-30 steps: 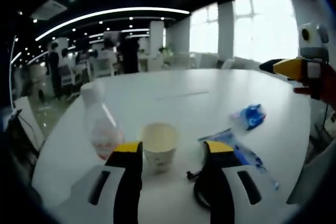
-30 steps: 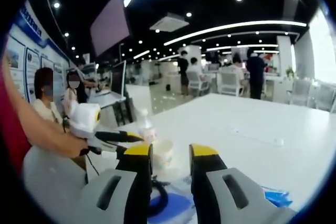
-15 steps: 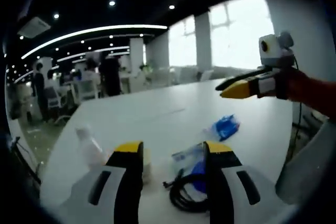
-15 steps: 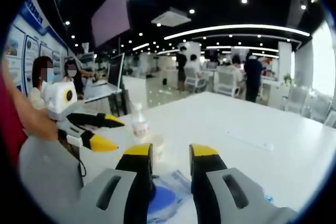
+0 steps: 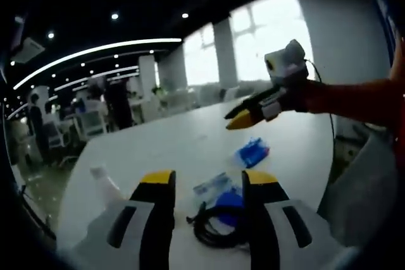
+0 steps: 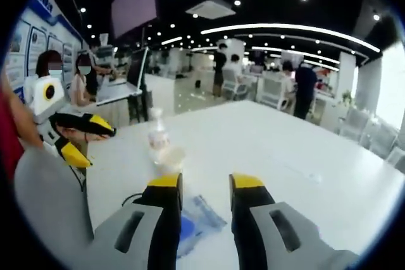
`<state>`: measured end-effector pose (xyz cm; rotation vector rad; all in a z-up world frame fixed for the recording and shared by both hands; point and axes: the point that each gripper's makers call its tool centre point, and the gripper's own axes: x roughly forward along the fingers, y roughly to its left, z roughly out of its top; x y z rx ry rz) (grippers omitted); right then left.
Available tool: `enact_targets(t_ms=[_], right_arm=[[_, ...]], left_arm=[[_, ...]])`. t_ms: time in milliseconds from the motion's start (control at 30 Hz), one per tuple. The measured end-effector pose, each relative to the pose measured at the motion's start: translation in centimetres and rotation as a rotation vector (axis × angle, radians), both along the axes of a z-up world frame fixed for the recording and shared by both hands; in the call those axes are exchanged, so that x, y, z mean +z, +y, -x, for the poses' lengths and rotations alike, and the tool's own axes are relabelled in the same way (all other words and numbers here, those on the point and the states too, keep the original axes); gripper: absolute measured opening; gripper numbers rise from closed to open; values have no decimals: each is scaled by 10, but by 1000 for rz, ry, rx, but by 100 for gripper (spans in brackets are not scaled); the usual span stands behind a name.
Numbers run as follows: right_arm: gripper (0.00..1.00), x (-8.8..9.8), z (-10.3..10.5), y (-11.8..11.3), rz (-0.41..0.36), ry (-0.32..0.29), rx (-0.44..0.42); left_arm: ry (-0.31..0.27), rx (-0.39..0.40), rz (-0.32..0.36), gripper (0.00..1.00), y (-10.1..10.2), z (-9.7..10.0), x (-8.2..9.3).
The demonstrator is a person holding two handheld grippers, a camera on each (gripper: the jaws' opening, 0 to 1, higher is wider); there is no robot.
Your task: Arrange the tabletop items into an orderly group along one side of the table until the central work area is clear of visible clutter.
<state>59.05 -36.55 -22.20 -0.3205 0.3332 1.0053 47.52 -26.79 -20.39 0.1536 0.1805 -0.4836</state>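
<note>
Left gripper (image 5: pixel 204 184): jaws apart, empty, above black cable (image 5: pixel 212 235) | cable coil directly ahead between jaws, touching blue packet (image 5: pixel 223 197) | bottle (image 6: pixel 157 137), cup (image 6: pixel 171 156) left of cable | right gripper (image 6: pixel 205 184): parted, probably empty, farther off.

On the table (image 5: pixel 171 150) I see a coiled cable (image 5: pixel 212 235) nearest, a packet (image 5: pixel 214 186) just behind it, a pouch (image 5: pixel 251 152) farther right, a bottle (image 5: pixel 104 184) left.
</note>
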Motion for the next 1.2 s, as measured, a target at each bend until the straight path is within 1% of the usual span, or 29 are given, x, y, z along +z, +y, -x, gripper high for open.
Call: enact_targets(t_ms=[133,167,233,300,333,367,400,467,600,633,767,800,933,1033,1133,1200], right_arm=[[28,-37,-6,9,96,76,60],[28,-40,-7,11,105,84,67],[28,-59,-10,15,155,127,98],[28,-67,-16,19,172,139,104],[28,-73,-19,22,179,157,107],[28,-76,-21,24,184,159,110],[28,-82,-22,27,195,178,117],[28,-91,-27,31,213,195,123],[28,-106,-28,40,243,231,147],[28,-112,-27,42,258,246,158],[29,-131,-28,46,323,278,190],[29,-136,-29,47,345,277,198],[29,-145,-31,51,412,262,241],[29,-152,-34,51,458,257,266],[27,-154,-35,51,468,263,278],[25,-158,-32,50,478,287,299]], left_arm=[[8,10,4,38,5,0,-1],[11,13,3,38,6,0,-2],[12,16,0,38,8,0,-2],[13,18,2,37,8,-1,-3],[13,19,1,37,8,-1,-3],[12,21,-1,37,9,-1,-3],[12,22,-1,37,9,-1,-3],[11,26,0,37,10,-2,-4],[10,29,5,38,10,-3,-4],[10,30,5,38,10,-3,-4],[20,28,7,37,10,-2,-8],[25,28,6,37,10,-2,-10],[32,30,6,37,12,-1,-12],[54,19,1,38,9,-1,-18],[70,1,-3,37,4,0,-22],[74,-17,-11,38,-1,0,-24]])
